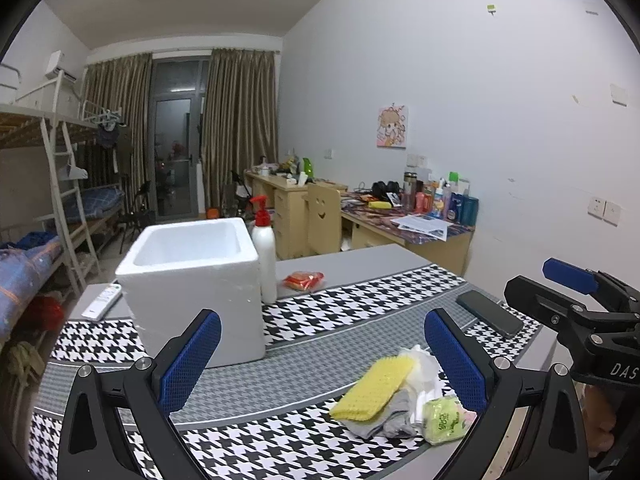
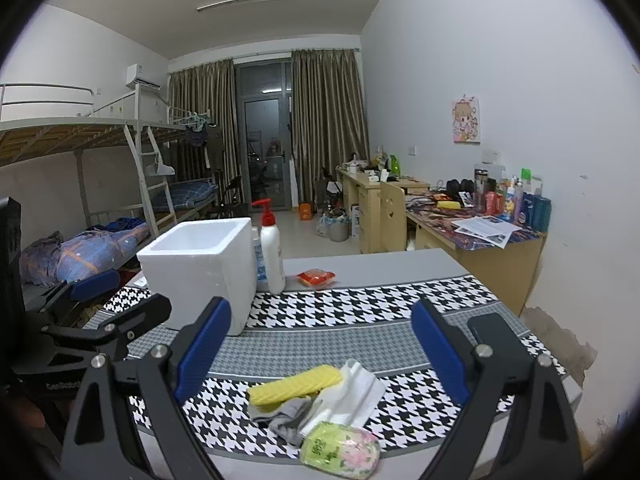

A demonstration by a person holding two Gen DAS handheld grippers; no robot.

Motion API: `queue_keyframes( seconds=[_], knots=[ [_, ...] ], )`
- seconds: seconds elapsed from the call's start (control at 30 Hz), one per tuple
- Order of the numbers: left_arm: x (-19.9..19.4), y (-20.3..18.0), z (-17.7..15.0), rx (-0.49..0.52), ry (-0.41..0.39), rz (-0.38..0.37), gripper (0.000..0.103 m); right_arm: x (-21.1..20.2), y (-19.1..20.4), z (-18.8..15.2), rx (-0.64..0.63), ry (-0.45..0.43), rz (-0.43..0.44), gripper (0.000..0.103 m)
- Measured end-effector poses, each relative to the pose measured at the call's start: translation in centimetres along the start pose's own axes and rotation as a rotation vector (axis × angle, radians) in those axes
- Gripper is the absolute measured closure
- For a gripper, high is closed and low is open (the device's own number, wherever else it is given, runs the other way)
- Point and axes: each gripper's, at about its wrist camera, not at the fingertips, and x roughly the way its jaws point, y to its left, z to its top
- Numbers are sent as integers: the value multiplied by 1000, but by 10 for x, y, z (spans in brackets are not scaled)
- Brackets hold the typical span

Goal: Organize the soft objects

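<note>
Standing empty: foam box (image 1: 192,280) | sponge (image 1: 374,388), sock (image 1: 390,420), tissue pack (image 2: 340,450) outside | both jaws wide

Between the fingers of each tool lies one pile of four soft things: one yellow sponge (image 2: 294,384), one grey sock (image 2: 286,414), one white plastic bag (image 2: 354,390) and one green tissue packet (image 2: 340,450). Beyond the tools stand one white foam box (image 2: 198,270) and one white pump bottle (image 2: 272,250), with one red snack packet (image 2: 316,278) beside the bottle. One black phone (image 1: 489,312) lies right of the left tool, and one white remote control (image 1: 102,301) left of the box.
</note>
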Motion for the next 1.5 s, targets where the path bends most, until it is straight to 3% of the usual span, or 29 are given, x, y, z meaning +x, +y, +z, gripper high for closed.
queue_keyframes(
  seconds=[0.63,1.5],
  knots=[
    [33,-11,-21,25,94,-93,1,0,-16,-29,12,44,-40,9],
    [81,-33,-46,91,202,-128,2,17,-34,-75,8,165,-25,9]
  ],
)
